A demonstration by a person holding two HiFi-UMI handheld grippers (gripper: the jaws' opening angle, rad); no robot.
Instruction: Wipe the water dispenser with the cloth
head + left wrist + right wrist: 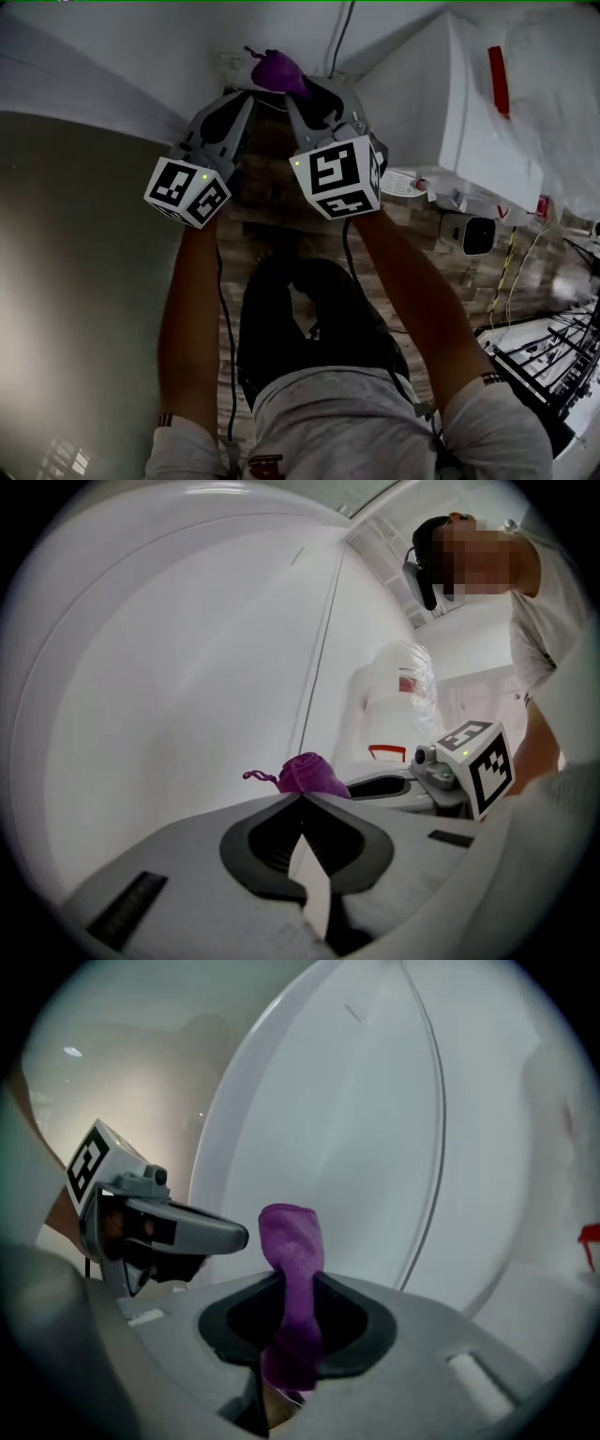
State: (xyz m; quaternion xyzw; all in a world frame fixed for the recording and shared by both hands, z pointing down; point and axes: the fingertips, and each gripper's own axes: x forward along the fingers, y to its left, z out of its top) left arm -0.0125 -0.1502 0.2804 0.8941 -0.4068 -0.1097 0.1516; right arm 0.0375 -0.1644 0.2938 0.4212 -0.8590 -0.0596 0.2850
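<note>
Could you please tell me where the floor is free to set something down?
The wooden floor ahead of the legs, under the cloth, is bare. To the right it is crowded: the dispenser, a small camera, cables and a rack.

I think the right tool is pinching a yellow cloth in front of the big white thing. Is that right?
Almost. The cloth is purple, not yellow. The right gripper view shows it pinched between the jaws of the right tool, with its top sticking up in front of the big white panel.
</note>
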